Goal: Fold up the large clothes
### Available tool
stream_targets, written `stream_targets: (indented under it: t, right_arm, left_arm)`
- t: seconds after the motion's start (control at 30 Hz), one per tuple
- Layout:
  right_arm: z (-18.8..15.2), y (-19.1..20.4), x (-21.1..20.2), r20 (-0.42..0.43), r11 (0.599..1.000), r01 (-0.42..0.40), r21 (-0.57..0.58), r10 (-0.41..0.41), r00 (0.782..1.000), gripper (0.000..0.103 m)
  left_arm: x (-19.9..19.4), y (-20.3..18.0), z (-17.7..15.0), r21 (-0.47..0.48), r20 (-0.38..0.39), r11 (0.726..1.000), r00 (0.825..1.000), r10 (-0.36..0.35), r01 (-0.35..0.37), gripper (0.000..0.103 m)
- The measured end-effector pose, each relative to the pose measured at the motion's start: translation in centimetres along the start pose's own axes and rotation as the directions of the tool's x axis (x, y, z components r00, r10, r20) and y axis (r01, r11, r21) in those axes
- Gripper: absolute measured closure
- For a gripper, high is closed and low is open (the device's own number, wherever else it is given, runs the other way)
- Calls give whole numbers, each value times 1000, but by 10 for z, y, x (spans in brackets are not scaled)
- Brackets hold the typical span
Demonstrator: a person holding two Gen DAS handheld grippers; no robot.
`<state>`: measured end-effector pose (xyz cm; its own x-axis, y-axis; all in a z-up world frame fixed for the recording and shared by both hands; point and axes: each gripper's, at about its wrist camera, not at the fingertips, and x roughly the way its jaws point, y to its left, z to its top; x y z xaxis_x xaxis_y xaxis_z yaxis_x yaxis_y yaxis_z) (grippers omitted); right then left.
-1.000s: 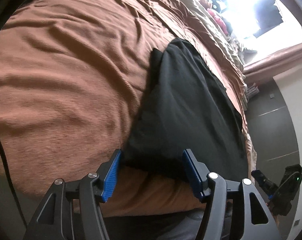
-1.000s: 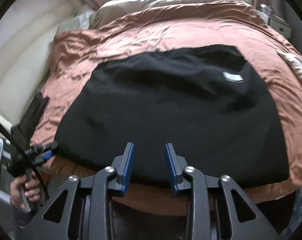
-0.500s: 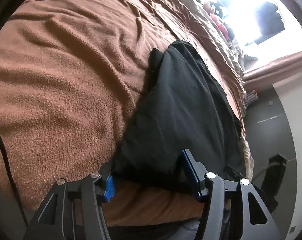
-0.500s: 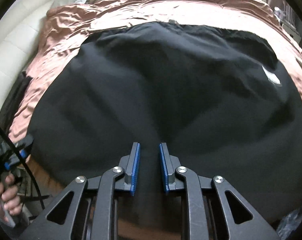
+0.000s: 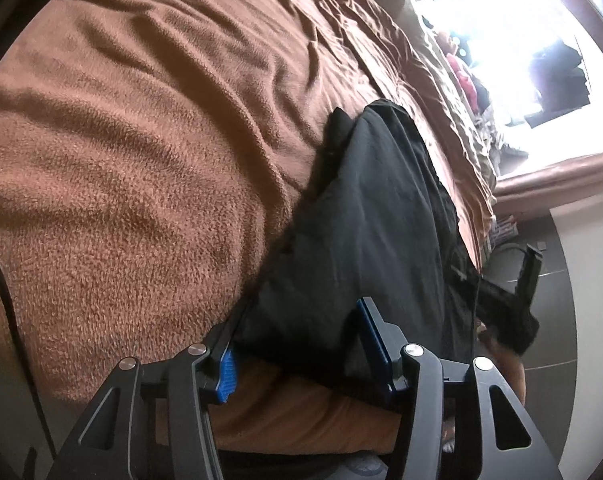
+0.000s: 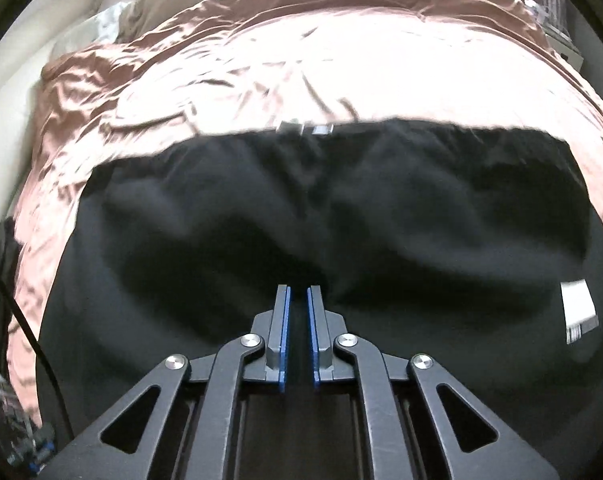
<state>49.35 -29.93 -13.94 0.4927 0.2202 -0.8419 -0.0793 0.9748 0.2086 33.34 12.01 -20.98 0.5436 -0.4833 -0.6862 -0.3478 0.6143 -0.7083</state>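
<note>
A large black garment [image 5: 365, 216] lies on a brown fleece blanket [image 5: 141, 152] over the bed. In the left wrist view my left gripper [image 5: 301, 320] is open, its blue-padded fingers on either side of the garment's near corner at the bed's edge. In the right wrist view the garment [image 6: 341, 208] fills most of the frame, with a white label [image 6: 579, 308] at the right. My right gripper [image 6: 298, 296] is nearly shut, its jaws pressed into the garment's near edge with black cloth between the pads.
The blanket's near edge drops off below the left gripper. A bright window [image 5: 521, 40] and clutter lie beyond the bed. The other handle [image 5: 513, 308] shows at the right. Pale bedding [image 6: 149, 4] lies at the bed's far end. A black cable [image 6: 29, 320] hangs at left.
My right gripper has moved down onto the garment and its jaws have closed on the cloth. My left gripper has moved closer, so the garment's corner now sits between its open fingers.
</note>
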Motion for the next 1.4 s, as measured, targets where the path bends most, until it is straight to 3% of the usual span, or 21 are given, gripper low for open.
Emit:
stream_targets:
  t: [0.27, 0.4, 0.73, 1.2, 1.33, 1.4]
  right_arm:
    - [40, -6, 35, 5, 999, -25, 46, 25, 1000, 98]
    - [43, -14, 33, 30, 994, -83, 67, 82, 996, 98]
    - [-8, -18, -39, 105, 972, -235, 33, 230, 967, 97]
    - [-98, -27, -72, 20, 956, -293, 4, 293, 956, 95]
    - [-121, -31, -83, -5, 956, -293, 7, 293, 956, 95]
    - [-128, -34, -87, -7, 959, -283, 14, 283, 959, 95]
  left_arm:
    - [5, -1, 7, -34, -36, 999, 999, -5, 3, 49]
    - [9, -3, 9, -41, -37, 999, 999, -20, 18, 49]
    - [1, -7, 4, -59, -10, 993, 994, -105, 104, 49]
    - [17, -7, 9, -74, -10, 994, 996, -85, 84, 49]
    - [4, -11, 8, -72, 7, 990, 993, -120, 120, 76]
    - [-4, -20, 9, -51, 12, 988, 989, -145, 145, 82]
